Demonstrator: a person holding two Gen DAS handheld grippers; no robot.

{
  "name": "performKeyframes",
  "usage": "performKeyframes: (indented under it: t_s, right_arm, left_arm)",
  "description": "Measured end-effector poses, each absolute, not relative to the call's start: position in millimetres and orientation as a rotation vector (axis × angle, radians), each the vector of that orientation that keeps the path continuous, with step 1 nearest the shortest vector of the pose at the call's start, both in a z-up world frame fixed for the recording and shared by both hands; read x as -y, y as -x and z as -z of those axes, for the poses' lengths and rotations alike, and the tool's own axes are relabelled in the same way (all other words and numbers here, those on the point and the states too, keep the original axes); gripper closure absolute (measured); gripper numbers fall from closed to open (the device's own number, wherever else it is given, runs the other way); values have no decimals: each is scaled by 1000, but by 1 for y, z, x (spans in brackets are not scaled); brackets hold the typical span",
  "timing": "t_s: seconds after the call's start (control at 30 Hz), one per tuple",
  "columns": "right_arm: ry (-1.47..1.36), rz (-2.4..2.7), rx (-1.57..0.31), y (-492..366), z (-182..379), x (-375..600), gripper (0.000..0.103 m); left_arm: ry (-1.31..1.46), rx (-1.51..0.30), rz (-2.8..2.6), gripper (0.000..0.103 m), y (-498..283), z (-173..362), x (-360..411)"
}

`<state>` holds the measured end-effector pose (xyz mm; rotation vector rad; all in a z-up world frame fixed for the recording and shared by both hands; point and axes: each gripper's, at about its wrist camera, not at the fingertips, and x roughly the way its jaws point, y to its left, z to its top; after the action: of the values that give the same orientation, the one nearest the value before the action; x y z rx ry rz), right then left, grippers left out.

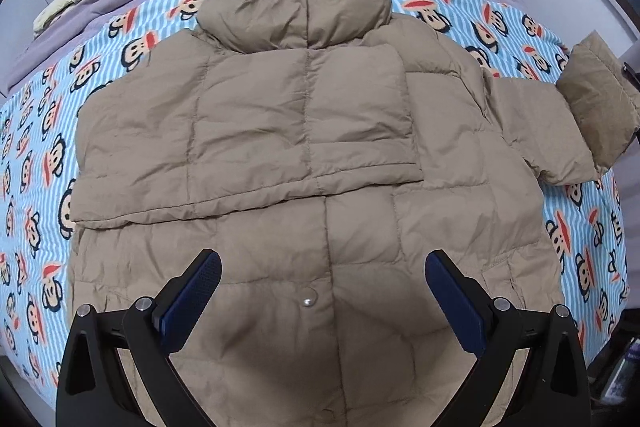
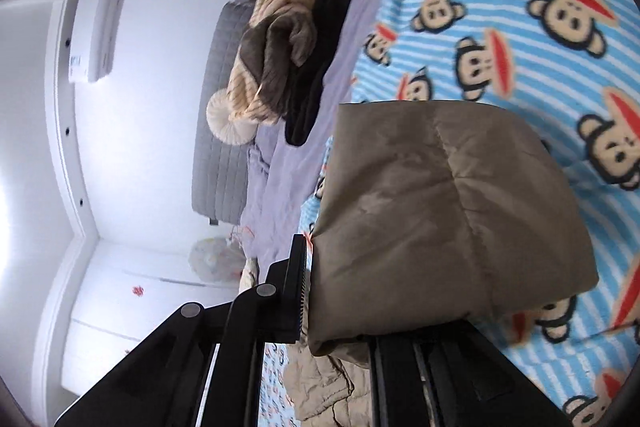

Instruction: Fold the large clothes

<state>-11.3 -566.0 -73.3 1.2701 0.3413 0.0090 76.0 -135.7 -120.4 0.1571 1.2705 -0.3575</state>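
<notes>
The khaki puffer jacket (image 1: 312, 155) lies flat on the monkey-print blanket (image 1: 36, 155) of the bed, collar (image 1: 296, 15) away from the camera, hem nearest. In the left wrist view the left tongs (image 1: 322, 267) hang released and empty above the lower front, just beyond the snap button (image 1: 308, 302); one sleeve (image 1: 248, 131) is already folded across the chest, while the other sleeve runs out sideways to the right, its cuff (image 1: 596, 107) lifted off the blanket. In the right wrist view the right tongs (image 2: 340, 291) are clenched on that cuff (image 2: 448, 223), the camera rolled on its side, with a pile of other clothes (image 2: 288, 59) beyond on the lilac sheet (image 2: 280, 167). The jacket's body lies leftward of the right tongs, so I judge the held sleeve should be carried left across the chest; no containers are visible.
</notes>
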Motion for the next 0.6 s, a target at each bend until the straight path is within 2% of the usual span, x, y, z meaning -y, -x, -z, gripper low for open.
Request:
performKeyframes:
  t_s: [0.23,0.4,0.6]
  right_arm:
    - [-908,-157,-563,-64,38,436,92]
    - [-791,-168,-752,-112,75,351,92]
    - [-785,-128,-919,-151,136,306,92]
  left_arm:
    - [-132,-1220,323,1,-97,114,96]
    - [-80,-1219,293,1,-111,115,65]
    - [-73,-1211,267,1,-119,120,41]
